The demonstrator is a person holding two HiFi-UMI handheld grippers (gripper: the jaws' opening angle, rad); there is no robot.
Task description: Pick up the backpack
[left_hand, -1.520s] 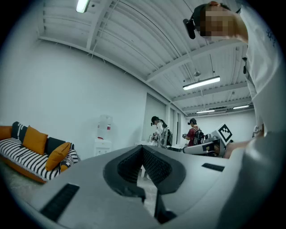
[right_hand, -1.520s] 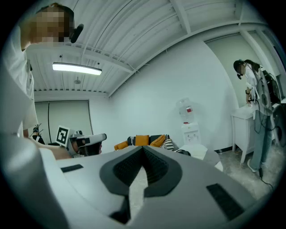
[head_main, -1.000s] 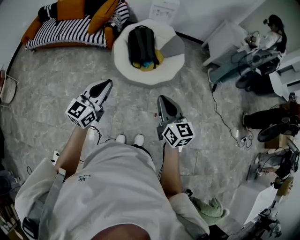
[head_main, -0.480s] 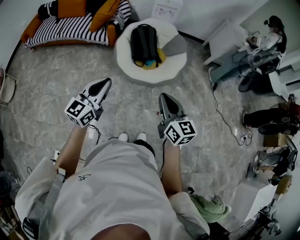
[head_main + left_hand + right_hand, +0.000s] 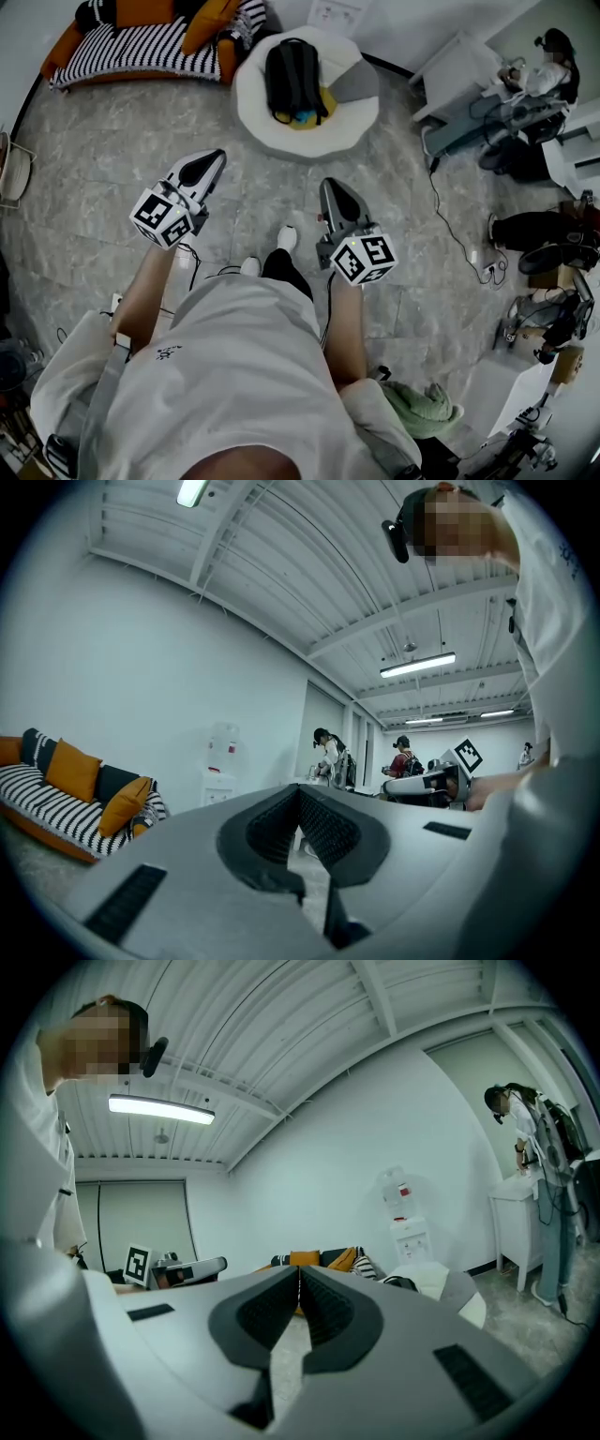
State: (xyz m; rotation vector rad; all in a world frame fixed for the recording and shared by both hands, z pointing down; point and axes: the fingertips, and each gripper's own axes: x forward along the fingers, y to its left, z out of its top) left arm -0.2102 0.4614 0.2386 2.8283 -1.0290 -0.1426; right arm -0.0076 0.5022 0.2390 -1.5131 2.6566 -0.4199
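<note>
Your backpack [image 5: 292, 80] lies on the white round cushion [image 5: 358, 131] at the top centre of the head view, its long axis running up the frame. Your left gripper [image 5: 214, 161] and right gripper [image 5: 330, 186] are both pressed together, empty, well below it. Neither looks clearly nearer.
</note>
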